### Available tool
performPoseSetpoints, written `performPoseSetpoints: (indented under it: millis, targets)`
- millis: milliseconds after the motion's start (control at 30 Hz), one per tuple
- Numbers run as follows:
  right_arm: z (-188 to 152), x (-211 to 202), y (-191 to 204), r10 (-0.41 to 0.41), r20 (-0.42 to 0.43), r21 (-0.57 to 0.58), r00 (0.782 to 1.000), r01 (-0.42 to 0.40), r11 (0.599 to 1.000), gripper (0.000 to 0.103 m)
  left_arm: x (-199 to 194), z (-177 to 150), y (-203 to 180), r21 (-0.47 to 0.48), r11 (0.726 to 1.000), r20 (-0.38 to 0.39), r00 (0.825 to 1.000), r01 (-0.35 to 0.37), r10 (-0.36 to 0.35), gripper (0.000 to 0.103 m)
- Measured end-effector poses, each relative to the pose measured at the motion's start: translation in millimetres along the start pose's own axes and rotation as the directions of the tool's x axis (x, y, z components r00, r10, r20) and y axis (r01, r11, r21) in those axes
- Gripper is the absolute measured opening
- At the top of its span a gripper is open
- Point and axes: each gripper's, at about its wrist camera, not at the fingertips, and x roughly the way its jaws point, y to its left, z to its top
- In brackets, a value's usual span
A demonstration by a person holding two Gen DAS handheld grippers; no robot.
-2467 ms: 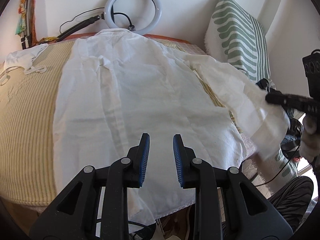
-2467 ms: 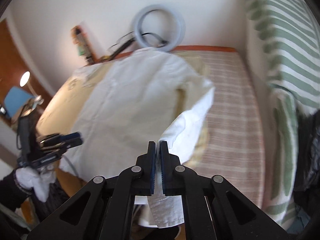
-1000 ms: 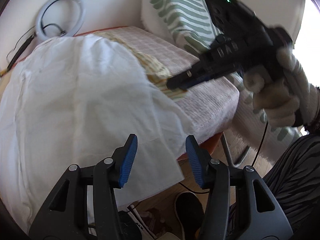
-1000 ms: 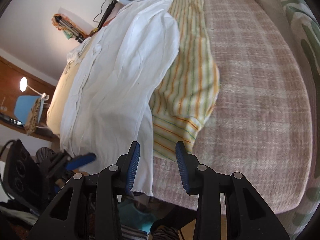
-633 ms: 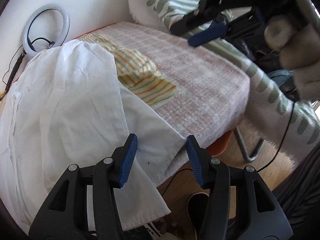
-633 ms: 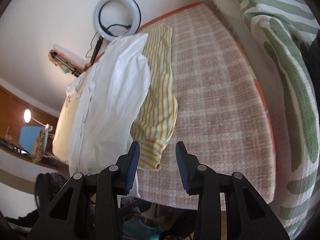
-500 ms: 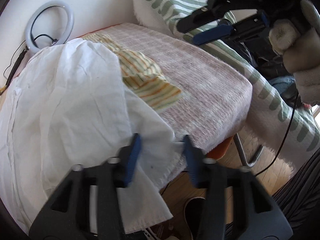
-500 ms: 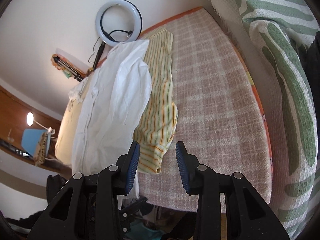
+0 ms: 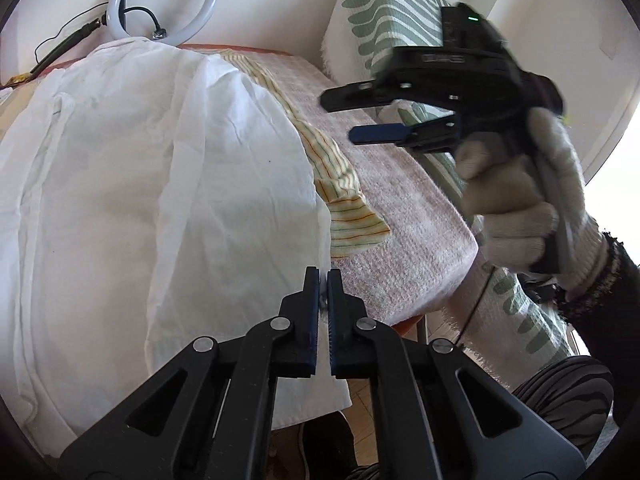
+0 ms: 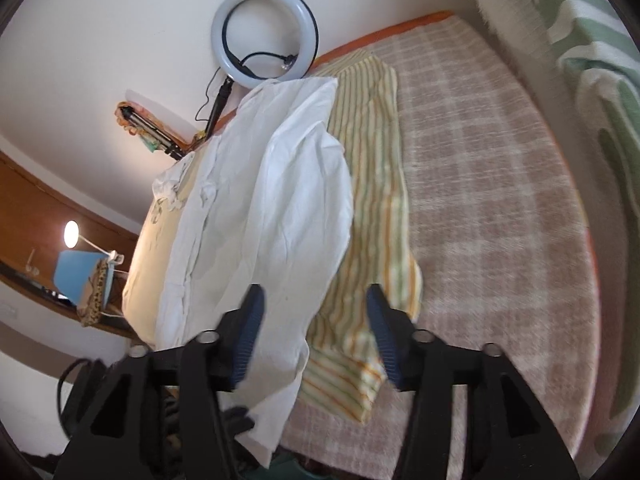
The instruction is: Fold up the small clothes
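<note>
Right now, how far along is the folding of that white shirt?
Early on. One side of the white shirt is already turned over its middle. In hand: the left gripper is shut on its near edge, while the right gripper hovers open above. The striped cloth beneath lies unfolded; most folding remains.

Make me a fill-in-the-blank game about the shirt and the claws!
The left claw is shut on the ___ shirt.
The right claw is ___.
The cloth peeking out beside the shirt has ___ on it.
The round lamp leans against the ___.

Missing words: white; open; stripes; wall
</note>
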Motion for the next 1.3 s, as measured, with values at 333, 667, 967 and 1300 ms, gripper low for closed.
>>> performPoseSetpoints:
  millis: [333, 667, 967, 1300]
  targets:
    - [1.4, 24.6, 2.7, -0.057, -0.063, -0.030, 0.996, 0.055, 0.998, 0.060, 13.4, -8.4, -7.3, 0.075, 0.996, -0.010, 0.998, -0.055, 0.056, 0.001]
    - [-4.5, 37.2, 12.8, -0.112, -0.103, -0.089, 0.988, 0.103, 0.991, 0.044, 29.7, -16.2, -23.2, 0.189, 0.973, 0.008, 0.991, -0.133, 0.134, 0.001]
    - [-0.6, 29.3, 9.7, -0.099, -0.085, -0.076, 0.992, 0.092, 0.993, 0.045, 34.8, -21.3, -35.3, 0.227, 0.965, 0.018, 0.991, -0.133, 0.132, 0.037]
    - [0.7, 25.8, 7.1, -0.078, -0.069, -0.060, 0.995, 0.074, 0.995, 0.045, 45.1, -14.1, -33.3, 0.249, 0.951, 0.037, 0.983, -0.184, 0.180, 0.000]
